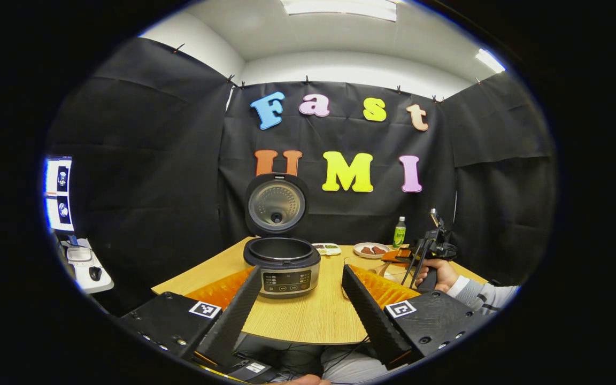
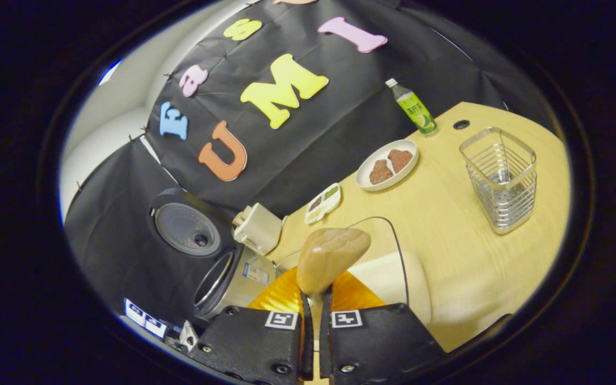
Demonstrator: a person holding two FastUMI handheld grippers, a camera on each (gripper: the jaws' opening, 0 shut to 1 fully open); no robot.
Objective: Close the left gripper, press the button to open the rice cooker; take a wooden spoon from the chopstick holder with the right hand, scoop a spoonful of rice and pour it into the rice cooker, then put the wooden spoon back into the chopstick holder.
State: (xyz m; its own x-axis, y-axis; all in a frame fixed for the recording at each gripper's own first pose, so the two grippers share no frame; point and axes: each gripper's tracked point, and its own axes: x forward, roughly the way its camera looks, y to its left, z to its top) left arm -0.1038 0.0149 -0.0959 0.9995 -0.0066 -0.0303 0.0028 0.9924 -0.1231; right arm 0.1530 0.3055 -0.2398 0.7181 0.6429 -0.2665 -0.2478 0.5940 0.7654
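Right hand-held gripper (image 2: 313, 315) pinches wooden spoon (image 2: 329, 256); left hand-held gripper (image 1: 302, 289) spread before rice cooker (image 1: 284, 264).

We note our left gripper (image 1: 300, 289): black housings with square coded markers and screws. Right gripper (image 2: 313, 315) matches. Our right hand (image 1: 439, 274) wears a grey striped sleeve (image 1: 482, 297).

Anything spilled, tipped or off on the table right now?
Nothing stands out. The silver rice cooker sits upright with its lid open, the wire chopstick holder stands upright and empty, and the wooden spoon is clamped in the right gripper over the clear rice container. No stray rice visible.
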